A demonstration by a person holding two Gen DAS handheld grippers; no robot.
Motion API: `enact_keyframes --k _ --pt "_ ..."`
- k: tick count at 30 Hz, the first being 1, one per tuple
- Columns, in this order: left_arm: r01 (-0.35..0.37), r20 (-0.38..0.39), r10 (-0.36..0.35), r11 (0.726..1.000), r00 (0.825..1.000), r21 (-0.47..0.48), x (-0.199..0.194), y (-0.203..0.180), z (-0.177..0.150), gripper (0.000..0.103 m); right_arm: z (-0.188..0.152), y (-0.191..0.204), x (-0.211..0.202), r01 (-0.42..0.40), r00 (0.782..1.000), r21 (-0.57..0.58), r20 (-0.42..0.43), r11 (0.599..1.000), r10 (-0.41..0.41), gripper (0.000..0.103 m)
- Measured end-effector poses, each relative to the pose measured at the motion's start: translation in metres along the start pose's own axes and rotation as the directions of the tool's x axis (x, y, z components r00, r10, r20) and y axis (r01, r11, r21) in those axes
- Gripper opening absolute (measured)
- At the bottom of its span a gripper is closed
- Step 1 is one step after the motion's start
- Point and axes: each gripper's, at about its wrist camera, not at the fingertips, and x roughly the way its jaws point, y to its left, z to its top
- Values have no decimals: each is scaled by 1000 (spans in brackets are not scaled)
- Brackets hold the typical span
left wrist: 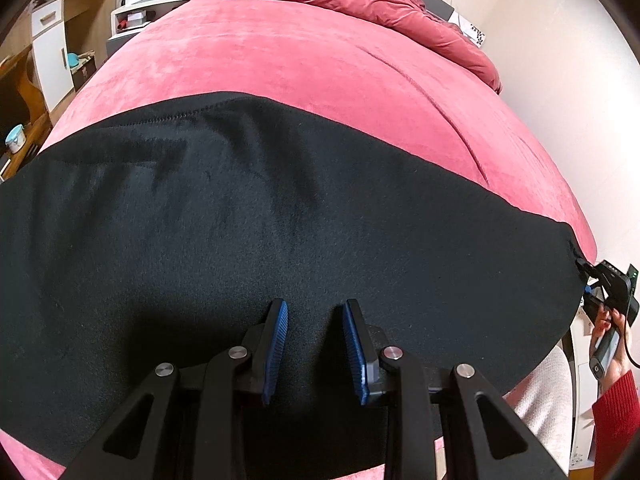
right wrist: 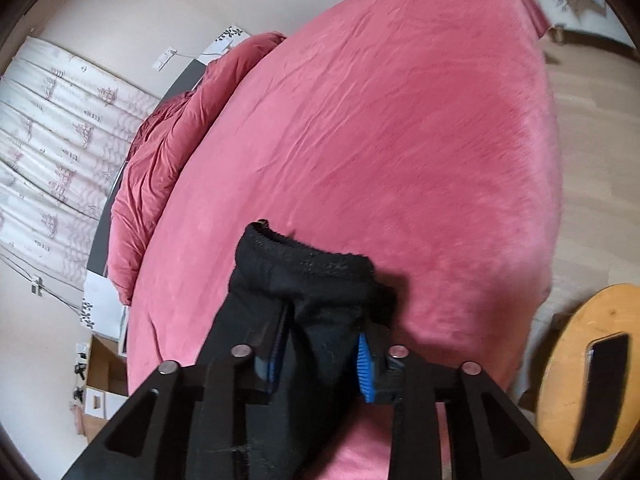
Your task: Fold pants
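Black fleece pants (left wrist: 280, 208) stretch across the lower half of the left view, spread over the pink velvety bedspread (left wrist: 300, 60). Right gripper (right wrist: 320, 356) is clamped on a bunched hem or waistband end, centre frame. Left gripper (left wrist: 314, 344) hovers over the cloth, jaws apart, empty. Best now: pinch the near edge there, lift both ends level, keep the fabric taut.
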Motion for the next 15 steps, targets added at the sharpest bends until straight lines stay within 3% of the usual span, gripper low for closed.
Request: enact_keyframes --k 3,5,10,15 --pt "-5 4 5 1000 1000 9 0 1 -3 29 -6 -12 -22 23 1000 -25 -5 999 -23 37" --pt "-1 8 1 1000 1000 20 1 0 -7 31 -12 -13 -28 55 998 -44 -15 998 -56 47" --pt "48 41 -49 999 998 24 -14 8 -3 32 -34 -10 -44 86 996 -100 -12 991 -88 47" --pt "44 107 -34 994 994 -98 -28 56 28 32 -63 29 -59 139 990 -193 55 971 -131 47"
